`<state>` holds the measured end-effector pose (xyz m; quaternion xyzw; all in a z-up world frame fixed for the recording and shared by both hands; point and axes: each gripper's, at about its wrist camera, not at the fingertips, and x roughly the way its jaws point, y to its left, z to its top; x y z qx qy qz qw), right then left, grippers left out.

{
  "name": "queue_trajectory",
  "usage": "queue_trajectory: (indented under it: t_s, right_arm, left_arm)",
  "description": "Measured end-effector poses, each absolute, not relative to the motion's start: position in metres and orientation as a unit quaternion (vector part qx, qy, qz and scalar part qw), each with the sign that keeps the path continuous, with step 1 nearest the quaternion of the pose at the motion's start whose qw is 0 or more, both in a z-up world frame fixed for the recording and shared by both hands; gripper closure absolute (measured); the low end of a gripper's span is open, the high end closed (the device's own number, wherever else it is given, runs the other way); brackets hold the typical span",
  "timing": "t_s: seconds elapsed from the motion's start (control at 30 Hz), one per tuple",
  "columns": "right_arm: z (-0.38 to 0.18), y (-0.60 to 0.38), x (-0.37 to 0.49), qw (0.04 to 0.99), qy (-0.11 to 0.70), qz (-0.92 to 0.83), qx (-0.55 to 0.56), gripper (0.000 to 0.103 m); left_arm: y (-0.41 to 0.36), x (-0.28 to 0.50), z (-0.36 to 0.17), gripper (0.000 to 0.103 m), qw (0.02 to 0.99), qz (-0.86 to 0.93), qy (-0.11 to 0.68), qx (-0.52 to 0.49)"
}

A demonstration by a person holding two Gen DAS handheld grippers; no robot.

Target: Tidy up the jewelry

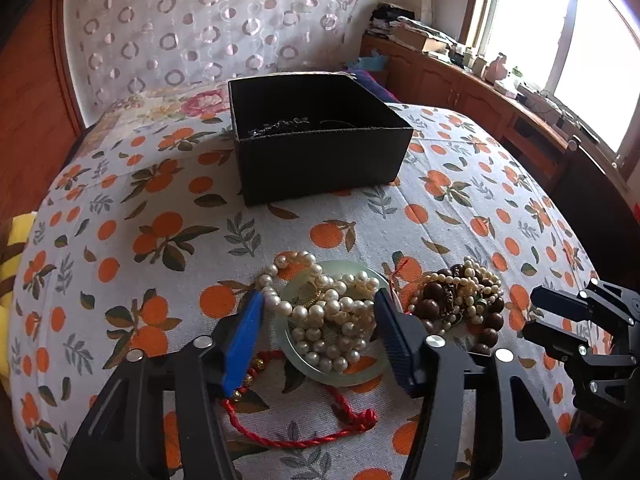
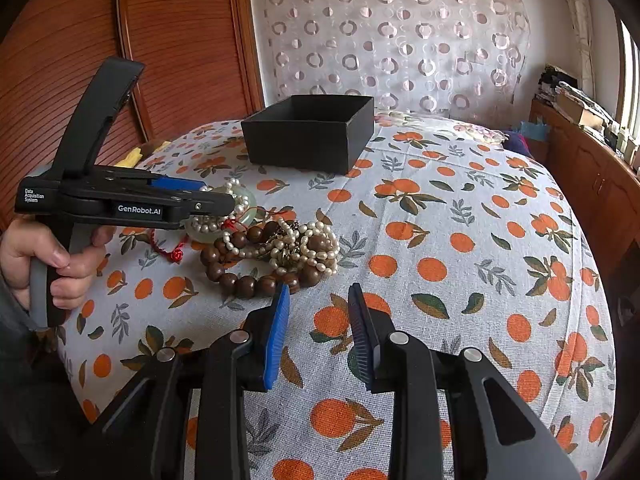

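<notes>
A pile of white pearl strands lies on a pale green jade ring on the orange-print tablecloth. My left gripper stands open astride that pile, its blue pads on either side of the pearls; whether they touch the pearls is unclear. In the right wrist view the left gripper hovers over the same ring, held by a hand. To the right is a tangle of brown wooden beads and small pearls. My right gripper is open and empty just in front of it. A black box stands farther back.
A silver chain lies inside the box. A red cord with gold beads trails under the left gripper. The right gripper shows at the right edge. A wooden cabinet with clutter runs under the window; a curtain hangs behind.
</notes>
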<state>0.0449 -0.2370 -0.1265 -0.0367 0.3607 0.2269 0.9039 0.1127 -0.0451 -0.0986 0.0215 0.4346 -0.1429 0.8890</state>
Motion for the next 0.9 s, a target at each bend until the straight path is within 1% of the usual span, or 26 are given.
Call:
queue_trajectory:
  t_s: [0.03,0.1,0.17,0.23,0.27,0.33,0.37,0.43,0.63,0.9]
  right_arm:
    - [-0.127,-0.237,0.045,0.904,0.36,0.227,-0.036,0.07]
    - [-0.127,-0.237,0.045,0.904,0.361,0.226,-0.036,0.07]
    - [-0.127,-0.237,0.045,0.904,0.361,0.227,-0.037,0.07]
    - [-0.127,-0.237,0.045,0.904,0.361,0.227,-0.037,0.07]
    - [-0.127,-0.237,0.045,0.904,0.361,0.226,-0.037,0.07]
    - [-0.127,-0.237,0.045,0.904,0.361,0.226,-0.037,0.07]
    - [-0.127,-0.237,0.045,0.904,0.361,0.227,-0.037,0.07]
    - [-0.127,-0.237,0.045,0.904,0.361,0.226,-0.037,0.07]
    - [-0.128,-0.236,0.044,0.903,0.362,0.227,-0.038,0.07]
    - [-0.129,-0.236,0.045,0.903,0.363,0.228,-0.039,0.07]
  left_arm:
    - [-0.045,0.112,-0.098,0.058,0.89,-0.145,0.432,0.019]
    - [-0.044,0.111,-0.097,0.066,0.892,-0.139,0.429,0.019]
    - [-0.041,0.11,-0.096,0.069,0.894,-0.14,0.426,0.013]
    - [-0.037,0.109,-0.095,0.076,0.896,-0.136,0.422,0.004]
    - [-0.035,0.109,-0.094,0.078,0.897,-0.136,0.421,0.0]
    - [-0.03,0.108,-0.094,0.084,0.898,-0.137,0.418,-0.011]
    - [-0.029,0.107,-0.093,0.085,0.899,-0.137,0.417,-0.014]
    - [-0.026,0.105,-0.091,0.096,0.901,-0.133,0.412,-0.017]
    - [-0.022,0.097,-0.08,0.096,0.907,-0.14,0.396,-0.022]
    - [-0.027,0.077,-0.043,0.096,0.924,-0.153,0.35,-0.015]
